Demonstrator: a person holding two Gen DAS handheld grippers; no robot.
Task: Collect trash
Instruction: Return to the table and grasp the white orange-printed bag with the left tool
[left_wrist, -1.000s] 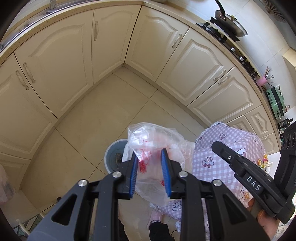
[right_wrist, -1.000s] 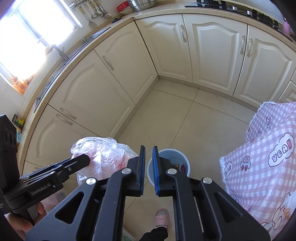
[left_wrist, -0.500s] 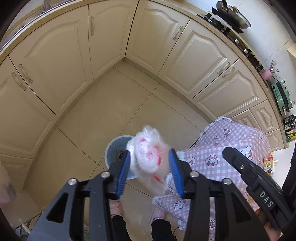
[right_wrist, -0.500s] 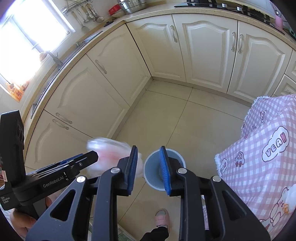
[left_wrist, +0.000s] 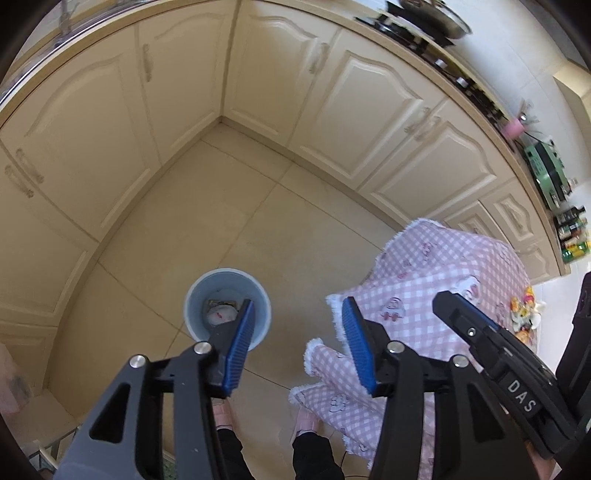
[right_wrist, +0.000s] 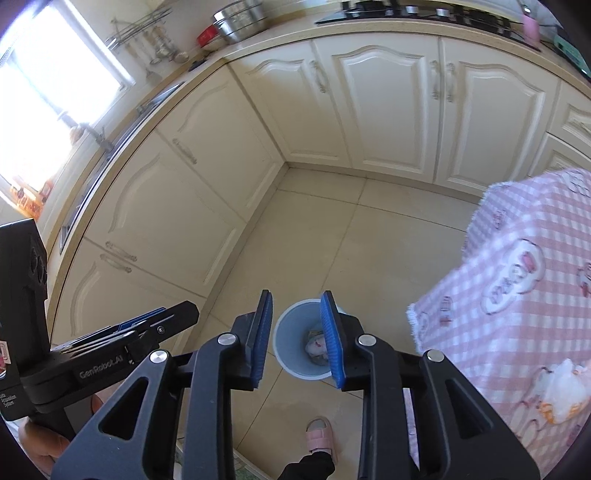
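A pale blue bin (left_wrist: 192, 314) stands on the tiled floor below both grippers. The crumpled clear plastic bag with red print (left_wrist: 221, 314) lies inside it on other trash. My left gripper (left_wrist: 299, 306) hangs above the bin's right edge, its jaws opening with nothing between them. In the right wrist view the bin (right_wrist: 286, 341) shows between the blue pads of my right gripper (right_wrist: 297, 295), which stands open and empty, and the bag (right_wrist: 314, 345) sits at the bin's bottom. The left gripper's fingers (right_wrist: 159, 321) show at the left of that view.
A table under a pink checked cloth (left_wrist: 443, 266) stands right of the bin, its corner hanging close by. Cream cabinets (left_wrist: 92, 147) wrap the corner behind. A person's pink slippers (left_wrist: 306, 421) stand just in front of the bin on the floor (left_wrist: 221, 221).
The left gripper's jaws spread and let go of the plastic bag, which fell into the bin. The right gripper's jaws also parted. Both grippers shifted over the bin.
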